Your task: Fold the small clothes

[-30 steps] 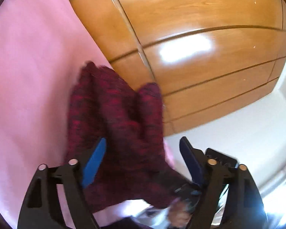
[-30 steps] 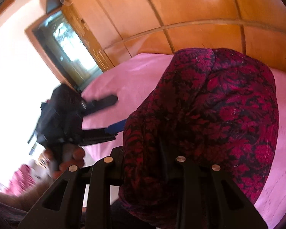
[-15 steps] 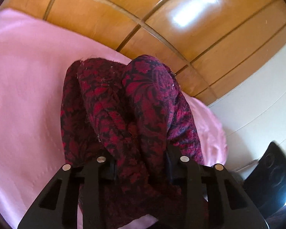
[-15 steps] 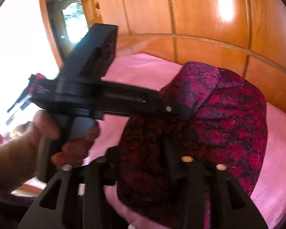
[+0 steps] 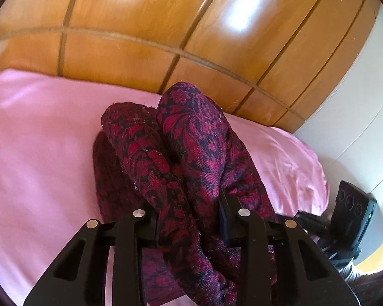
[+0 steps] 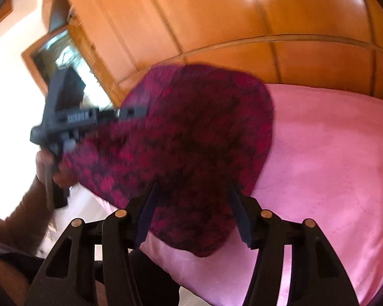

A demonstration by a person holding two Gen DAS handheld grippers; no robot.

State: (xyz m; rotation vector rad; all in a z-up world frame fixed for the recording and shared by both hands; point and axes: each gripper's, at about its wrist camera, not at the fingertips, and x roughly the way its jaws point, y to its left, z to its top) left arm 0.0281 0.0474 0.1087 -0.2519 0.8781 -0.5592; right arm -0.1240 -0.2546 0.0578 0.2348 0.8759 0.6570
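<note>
The left gripper (image 5: 189,219) is clamped on the red-and-black garment (image 5: 191,158), having just closed a little further on it; bunched folds of the cloth fill the gap between its black jaws and rise ahead of them in two rounded humps, while the rest drapes down past the jaws and off the bottom edge of the left wrist view. The garment is a heavy woven fabric, crimson flowers and leaves on a near-black ground, with loose threads along one frayed edge; it is held over the pink bedsheet (image 5: 38,153), and its lower folds lie against or just above the sheet, I cannot tell which. The right gripper (image 6: 191,209) has its jaws parted, after closing slightly in the last moment; the blue pads stand either side of the lower end of the garment without clearly pressing it, though motion blur makes the contact hard to judge. Behind the garment runs the wooden headboard (image 5: 140,58); to the garment's right in the left wrist view a pale wall (image 5: 357,117) begins. In the right wrist view the garment is smeared to a dark magenta mass, its pattern lost; the left gripper enters it from the side, gripped by a hand (image 6: 47,164) half hidden behind the handle; a wood-framed mirror (image 6: 71,58) hangs beyond, blurred.
</note>
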